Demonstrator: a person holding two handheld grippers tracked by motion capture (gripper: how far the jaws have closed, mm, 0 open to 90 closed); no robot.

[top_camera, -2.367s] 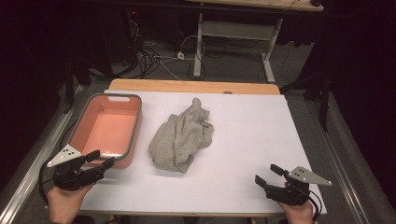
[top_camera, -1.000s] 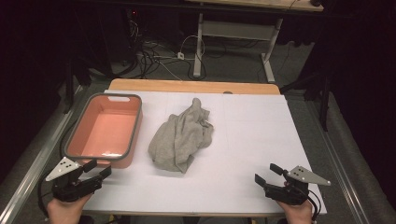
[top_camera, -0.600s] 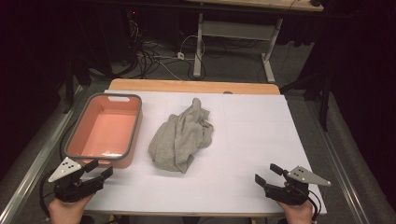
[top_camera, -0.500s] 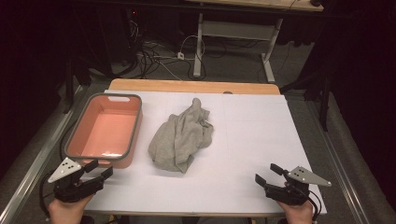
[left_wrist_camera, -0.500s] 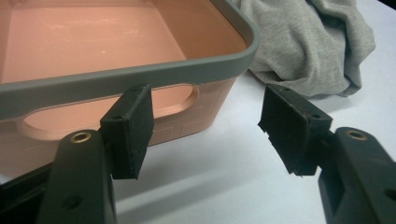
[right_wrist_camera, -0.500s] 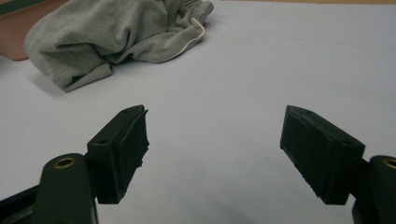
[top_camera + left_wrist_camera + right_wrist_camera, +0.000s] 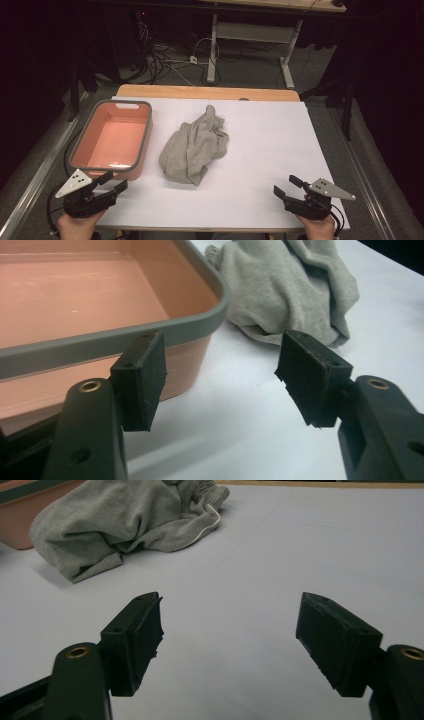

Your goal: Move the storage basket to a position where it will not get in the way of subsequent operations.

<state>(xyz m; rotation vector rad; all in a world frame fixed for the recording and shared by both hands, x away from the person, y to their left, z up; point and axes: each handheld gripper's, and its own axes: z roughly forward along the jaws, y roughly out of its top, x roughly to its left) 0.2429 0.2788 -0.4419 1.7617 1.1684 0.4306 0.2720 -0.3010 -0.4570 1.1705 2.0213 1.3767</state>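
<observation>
Dark room, cables and a desk frame on the floor beyond; in front, a tabletop [image 7: 280,150] under white paper, a strip of bare wood left at the far edge. Item one: salmon-pink tub [image 7: 112,140] with grey rim, empty, standing along the left edge toward the near corner. Item two: grey garment [image 7: 195,147], crumpled in a heap at the middle of the tabletop, just beside the tub's right wall but apart from it; a pale drawstring shows among its folds in the right gripper view. Item three: left gripper [image 7: 114,184] at the near left corner, jaws apart and empty, close by the tub's near corner. Item four: right gripper [image 7: 287,185] at the near right corner, well apart from the cloth, jaws wide with nothing between them, though they have just been closing slightly. Handling note, as a judgement: the garment looks bound for the tub; pinch a thick fold, not a single loose layer, lift high enough to clear the rim, and keep trailing cloth from snagging it.
</observation>
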